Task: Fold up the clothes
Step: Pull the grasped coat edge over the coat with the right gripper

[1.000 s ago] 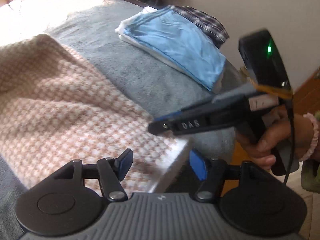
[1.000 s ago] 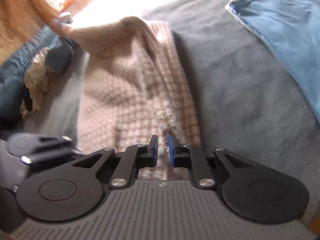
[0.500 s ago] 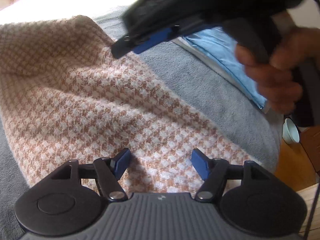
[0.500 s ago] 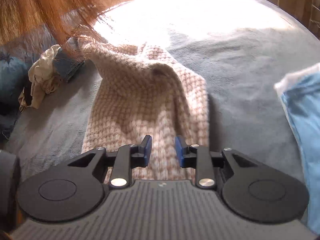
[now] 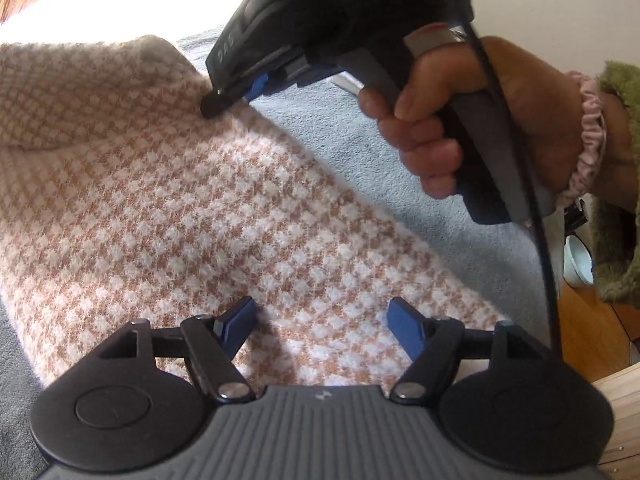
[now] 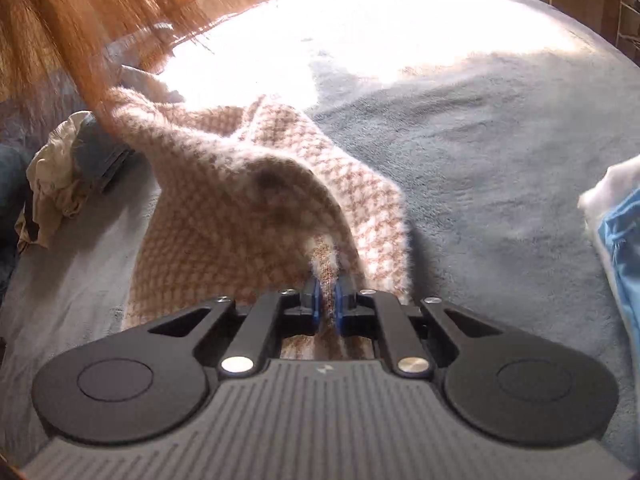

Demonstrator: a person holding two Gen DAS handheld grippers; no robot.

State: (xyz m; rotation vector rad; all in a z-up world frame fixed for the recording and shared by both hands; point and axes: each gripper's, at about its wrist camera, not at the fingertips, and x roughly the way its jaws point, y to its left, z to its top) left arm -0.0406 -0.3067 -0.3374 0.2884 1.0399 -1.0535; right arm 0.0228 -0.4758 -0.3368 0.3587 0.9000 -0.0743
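Left wrist view: the left gripper (image 5: 322, 322) hangs over the sweater (image 5: 168, 216), a tan-and-white knit spread on the grey blanket (image 5: 400, 184). Its jaws have just been opening and stand wide, released, with knit below them but nothing pinched. At 12 o'clock the right gripper (image 5: 218, 102) reaches in, held by a hand (image 5: 472, 120), tips down on the sweater's far edge. A green sleeve (image 5: 618, 184) sits at 3 o'clock.

Right wrist view: the right gripper (image 6: 327, 294) has just closed and is clenched on a raised fold of the sweater (image 6: 256, 200), which bunches up toward 12 o'clock over the blanket (image 6: 480, 152). Blue cloth (image 6: 624, 248) lies at 3 o'clock, a heap of clothes (image 6: 56, 184) at 9 o'clock, and hair (image 6: 80, 20) hangs at 11 o'clock.
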